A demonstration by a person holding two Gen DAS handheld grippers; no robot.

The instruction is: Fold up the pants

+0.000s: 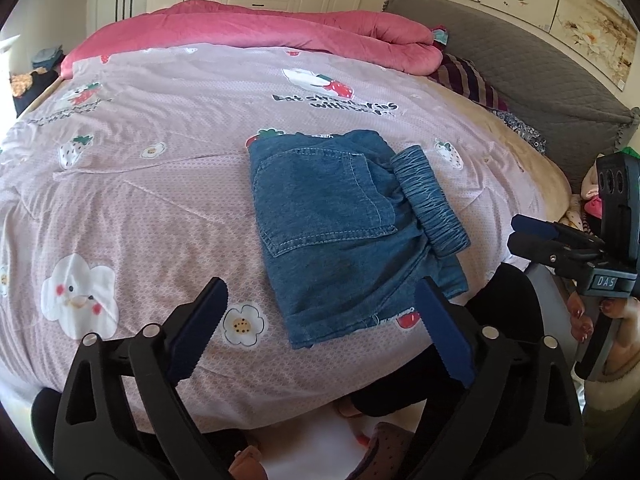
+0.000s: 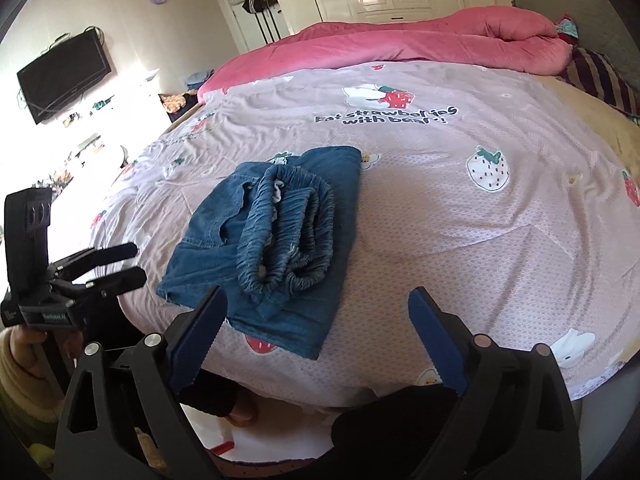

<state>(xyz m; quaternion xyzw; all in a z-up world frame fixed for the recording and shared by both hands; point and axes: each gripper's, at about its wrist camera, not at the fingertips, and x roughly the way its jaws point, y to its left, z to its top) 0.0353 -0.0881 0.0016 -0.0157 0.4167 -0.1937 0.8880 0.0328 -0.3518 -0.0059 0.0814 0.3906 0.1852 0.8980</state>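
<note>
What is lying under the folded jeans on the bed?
The folded jeans lie on the pink strawberry-print quilt. A strawberry print shows partly at their near edge. Whatever pattern is directly beneath them stays covered by the denim.

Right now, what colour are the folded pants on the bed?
Blue denim pants, clearest in the left wrist view.

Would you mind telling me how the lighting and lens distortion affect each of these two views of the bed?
Left wrist view: even, soft light; the fisheye bulges the bedspread into a dome, and the folded denim pants stay sharp. Right wrist view: strong glare from the left washes out the area below the wall TV, the same bulge appears, and the picture corners go dark.
</note>
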